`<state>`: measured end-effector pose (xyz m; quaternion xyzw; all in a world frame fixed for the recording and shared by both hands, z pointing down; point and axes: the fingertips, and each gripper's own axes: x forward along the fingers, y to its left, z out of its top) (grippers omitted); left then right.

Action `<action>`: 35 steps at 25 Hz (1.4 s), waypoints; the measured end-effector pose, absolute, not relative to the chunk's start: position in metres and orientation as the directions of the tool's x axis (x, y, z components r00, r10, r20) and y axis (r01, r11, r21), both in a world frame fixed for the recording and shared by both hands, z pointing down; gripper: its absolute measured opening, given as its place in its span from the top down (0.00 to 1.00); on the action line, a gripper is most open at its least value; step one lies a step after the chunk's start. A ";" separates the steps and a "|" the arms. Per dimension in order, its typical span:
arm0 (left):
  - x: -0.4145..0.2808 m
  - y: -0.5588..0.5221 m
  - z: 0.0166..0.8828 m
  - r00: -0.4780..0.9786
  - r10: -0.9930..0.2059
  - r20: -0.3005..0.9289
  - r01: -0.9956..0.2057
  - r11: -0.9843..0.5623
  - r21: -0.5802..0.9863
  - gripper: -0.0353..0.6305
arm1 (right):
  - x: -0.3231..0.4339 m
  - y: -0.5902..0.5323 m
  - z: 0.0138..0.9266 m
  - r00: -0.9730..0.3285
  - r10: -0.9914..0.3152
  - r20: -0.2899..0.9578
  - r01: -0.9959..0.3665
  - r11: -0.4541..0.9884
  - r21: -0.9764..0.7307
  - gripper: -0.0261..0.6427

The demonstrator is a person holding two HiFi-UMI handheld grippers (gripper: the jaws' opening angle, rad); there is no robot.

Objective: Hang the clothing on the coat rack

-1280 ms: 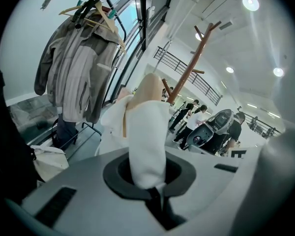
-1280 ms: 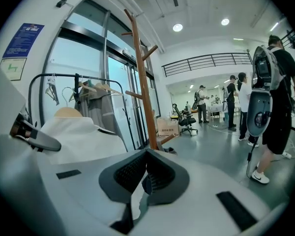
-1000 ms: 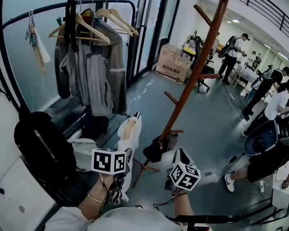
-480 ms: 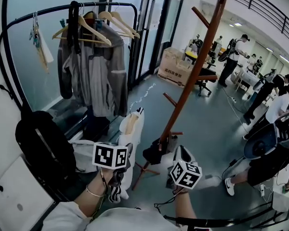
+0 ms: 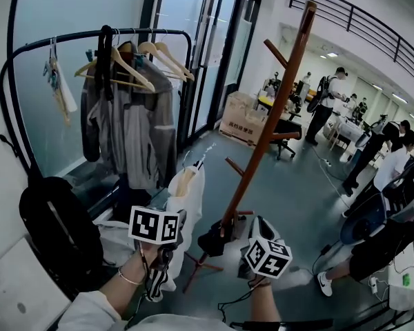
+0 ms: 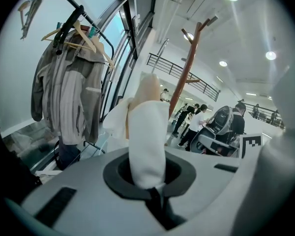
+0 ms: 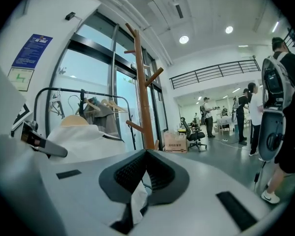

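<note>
Left tongs (image 6: pixel 155 194) are clamped shut on a fold of the white garment (image 6: pixel 146 132). The cloth stands straight up out of the jaws, with the pale wooden hanger (image 6: pixel 148 85) poking out at its top. Right tongs (image 7: pixel 136 200) are closed too, pinching a small corner of the same white fabric low in the jaws. The rest of the garment lies off to their left, draped over the hanger.

Head view: both tongs are held side by side and the garment hangs just ahead of the left pair, clear of the floor. The wooden coat rack (image 5: pixel 270 112) stands right beyond the tongs, its foot just ahead between them and its pegs bare – the garment isn't on it.

Further out past the left tongs is a black clothes rail (image 5: pixel 90 36) with a grey jacket (image 5: pixel 127 126) on hangers. A cardboard box (image 5: pixel 245 119) sits far beyond the rack, with people standing well off past the right tongs.
</note>
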<state>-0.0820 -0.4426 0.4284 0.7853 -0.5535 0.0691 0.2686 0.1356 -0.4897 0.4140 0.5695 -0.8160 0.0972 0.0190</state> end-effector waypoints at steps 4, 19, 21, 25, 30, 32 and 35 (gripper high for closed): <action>-0.083 -0.453 0.412 0.386 -0.837 0.388 -0.905 -0.263 0.335 0.91 | 0.131 -0.499 0.393 -0.363 -0.925 0.108 -0.929 0.351 -0.116 0.93; -0.076 -0.482 0.349 0.389 -0.855 0.343 -0.913 -0.309 0.267 0.91 | 0.129 -0.515 0.337 -0.368 -0.929 0.032 -0.929 0.365 -0.064 0.93; -0.077 -0.485 0.343 0.387 -0.856 0.343 -0.915 -0.312 0.254 0.91 | 0.130 -0.517 0.332 -0.365 -0.931 0.027 -0.930 0.363 -0.064 0.93; -0.081 -0.491 0.331 0.371 -0.861 0.347 -0.925 -0.309 0.222 0.91 | 0.129 -0.520 0.323 -0.360 -0.933 0.023 -0.931 0.357 -0.072 0.93; -0.081 -0.499 0.318 0.377 -0.858 0.349 -0.924 -0.321 0.210 0.91 | 0.127 -0.523 0.314 -0.364 -0.931 0.022 -0.930 0.362 -0.066 0.93; -0.080 -0.503 0.312 0.381 -0.855 0.350 -0.922 -0.323 0.213 0.91 | 0.127 -0.526 0.311 -0.364 -0.931 0.022 -0.930 0.362 -0.064 0.93; -0.079 -0.507 0.303 0.385 -0.856 0.345 -0.920 -0.327 0.216 0.91 | 0.128 -0.529 0.307 -0.363 -0.932 0.019 -0.930 0.361 -0.067 0.93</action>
